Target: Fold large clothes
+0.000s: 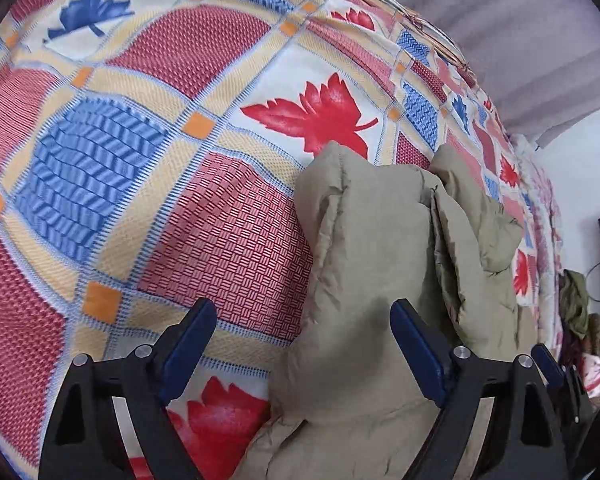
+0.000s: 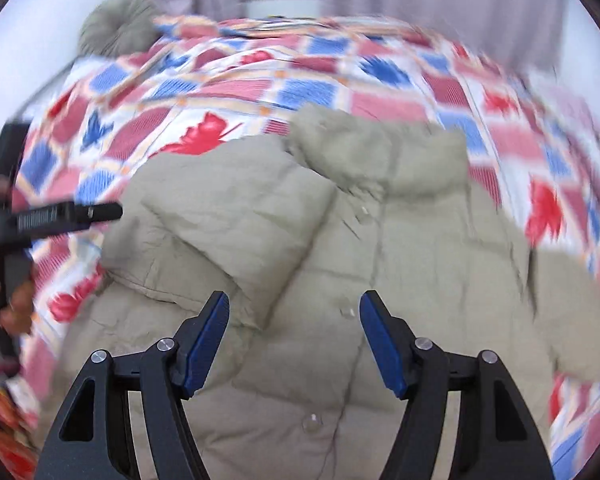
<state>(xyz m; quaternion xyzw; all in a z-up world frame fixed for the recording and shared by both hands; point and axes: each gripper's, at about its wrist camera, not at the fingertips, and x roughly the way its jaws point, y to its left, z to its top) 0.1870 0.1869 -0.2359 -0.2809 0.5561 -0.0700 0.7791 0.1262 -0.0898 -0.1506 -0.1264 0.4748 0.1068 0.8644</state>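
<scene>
your left gripper (image 1: 304,320) w/ black arms + blue pads is released, jaws wide apart, nothing pinched; it hangs tilted down over the edge of the khaki-green puffy quilted jacket (image 1: 380,248), right pad above the fabric, left pad above the bedspread. the jacket lies on the patchwork bedspread w/ red + blue maple leaves, woven-look squares and orange corner tiles (image 1: 148,132), spread across the bed. in the left wrist view one part of the jacket is folded over, a ridge standing up twd the far side. your right gripper (image 2: 294,320), same black/blue build, is also released, pads clear of the cloth, above the jacket's front near its clear snap buttons (image 2: 312,424). right wrist view is motion-blurred; the padded collar (image 2: 380,156) sits at the far end, a sleeve folded across the chest. your left hand (image 2: 16,300) on the other tool's handle shows at that view's left edge. grey curtain (image 1: 520,40) behind the bed.
</scene>
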